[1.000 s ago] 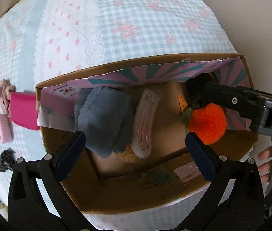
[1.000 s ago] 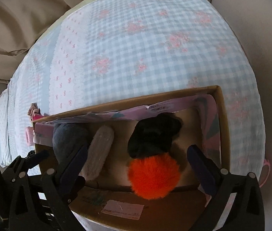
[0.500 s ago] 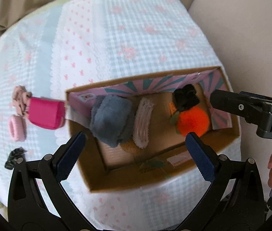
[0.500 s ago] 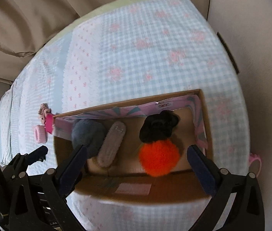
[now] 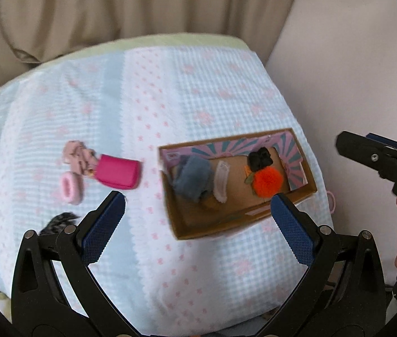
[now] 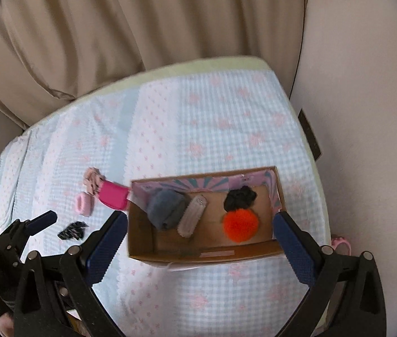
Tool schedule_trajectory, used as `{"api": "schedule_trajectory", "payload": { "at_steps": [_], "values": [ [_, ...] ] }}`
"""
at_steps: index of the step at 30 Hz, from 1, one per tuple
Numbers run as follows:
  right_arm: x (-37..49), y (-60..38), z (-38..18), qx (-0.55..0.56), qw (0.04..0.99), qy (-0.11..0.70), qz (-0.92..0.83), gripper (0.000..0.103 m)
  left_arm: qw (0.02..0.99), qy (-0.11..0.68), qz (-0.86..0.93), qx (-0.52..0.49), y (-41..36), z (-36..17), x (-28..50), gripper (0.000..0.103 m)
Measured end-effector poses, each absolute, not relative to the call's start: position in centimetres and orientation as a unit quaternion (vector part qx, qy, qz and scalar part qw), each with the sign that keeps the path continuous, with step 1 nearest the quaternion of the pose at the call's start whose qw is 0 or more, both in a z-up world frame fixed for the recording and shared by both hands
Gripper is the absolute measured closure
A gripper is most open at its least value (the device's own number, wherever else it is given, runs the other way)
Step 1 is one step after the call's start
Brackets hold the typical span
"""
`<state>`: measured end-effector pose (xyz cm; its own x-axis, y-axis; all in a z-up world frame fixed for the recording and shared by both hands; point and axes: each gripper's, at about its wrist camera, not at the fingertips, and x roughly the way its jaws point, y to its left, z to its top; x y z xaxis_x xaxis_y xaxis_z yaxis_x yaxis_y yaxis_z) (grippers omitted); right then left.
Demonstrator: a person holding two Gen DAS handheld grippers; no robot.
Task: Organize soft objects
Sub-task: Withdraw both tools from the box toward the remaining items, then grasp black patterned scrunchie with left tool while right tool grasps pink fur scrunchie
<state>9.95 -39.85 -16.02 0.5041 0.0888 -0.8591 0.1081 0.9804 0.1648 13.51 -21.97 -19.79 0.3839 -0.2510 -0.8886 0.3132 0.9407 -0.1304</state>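
A cardboard box (image 5: 221,226) (image 6: 142,241) lies on the bed and holds a grey plush (image 5: 193,178) (image 6: 166,207), a pale fuzzy piece (image 5: 221,184) (image 6: 192,219), a black scrunchie (image 5: 259,158) (image 6: 239,198) and an orange pompom (image 5: 267,182) (image 6: 240,224). Left of the box lie a magenta pouch (image 5: 118,174) (image 6: 114,195), a pink scrunchie (image 5: 70,189) (image 6: 83,203), a dusty-pink scrunchie (image 5: 76,156) (image 6: 93,179) and a black patterned scrunchie (image 5: 58,220) (image 6: 72,230). My left gripper (image 5: 198,224) and right gripper (image 6: 201,241) are both open, empty and raised above the bed.
The bed (image 5: 170,84) (image 6: 198,118) has a blue and pink checked cover. Beige curtains (image 6: 142,22) hang behind it and a pale wall (image 6: 367,112) stands to the right. A pink object (image 6: 340,243) sits at the bed's right edge.
Both grippers have pulled up and back from the box, so the box looks smaller and the bed and curtains show. The orange pompom and black scrunchie stay in the box.
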Motion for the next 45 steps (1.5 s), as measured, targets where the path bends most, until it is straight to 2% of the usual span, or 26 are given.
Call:
{"api": "schedule_trajectory", "payload": {
  "at_steps": [11,21,31,45],
  "values": [
    [8.1,-33.3,-10.6,0.092,0.891,0.445,0.012,0.0,0.862,0.488,-0.136,-0.008,-11.3,-14.5,10.9,0.0],
    [10.2,-24.0,-10.9,0.075,0.892,0.444,0.047,0.0,0.869,0.483,-0.107,-0.026,-1.1,-14.6,10.5,0.0],
    [13.8,-14.3,-16.9,0.06,0.871,0.481,0.074,0.0,0.848,0.52,-0.099,-0.019,8.7,-21.3,11.7,0.0],
    [18.5,-5.0,-32.2,0.021,0.834,0.541,0.112,0.0,0.824,0.547,-0.144,0.046,12.4,-35.3,14.7,0.0]
  ]
}}
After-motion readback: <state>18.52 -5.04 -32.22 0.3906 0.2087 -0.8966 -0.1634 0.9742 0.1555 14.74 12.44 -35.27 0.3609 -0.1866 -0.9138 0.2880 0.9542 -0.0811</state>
